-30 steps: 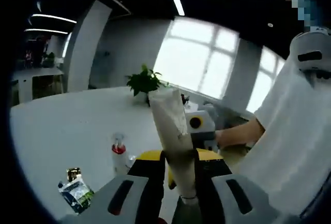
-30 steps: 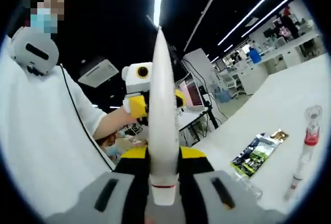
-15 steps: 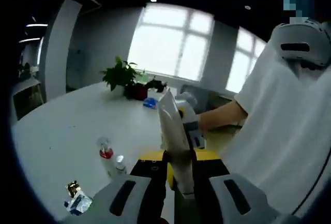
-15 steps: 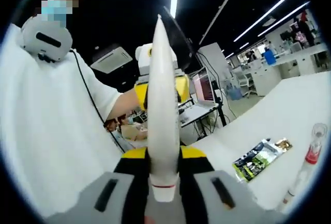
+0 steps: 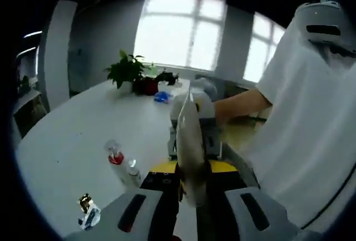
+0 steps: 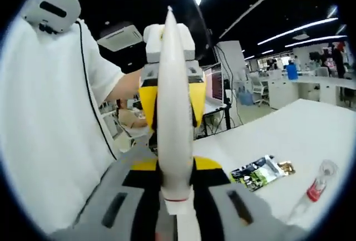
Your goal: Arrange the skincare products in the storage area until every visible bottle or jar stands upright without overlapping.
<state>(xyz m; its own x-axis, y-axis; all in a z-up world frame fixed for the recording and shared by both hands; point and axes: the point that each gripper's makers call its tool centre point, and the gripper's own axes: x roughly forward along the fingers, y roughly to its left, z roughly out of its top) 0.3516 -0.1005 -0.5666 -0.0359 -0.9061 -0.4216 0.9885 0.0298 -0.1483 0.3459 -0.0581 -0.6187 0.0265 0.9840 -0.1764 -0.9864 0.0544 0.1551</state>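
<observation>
change: over the last second the two grippers have drawn closer together, each looming larger in the other's view; the white tube is still held off the tabletop.
meaning: probably a hand-over or re-grip in the air; nothing stood upright yet.
tube vs jaws: it rises between both pairs of jaws, lengthwise along them.
left gripper: pinching the tube.
right gripper: pinching the tube near its cap end.
left on the tabletop: red-collared bottle and sachet, well apart from the jaws.

bright windows behind a white table; ceiling strip lights over desks.
</observation>
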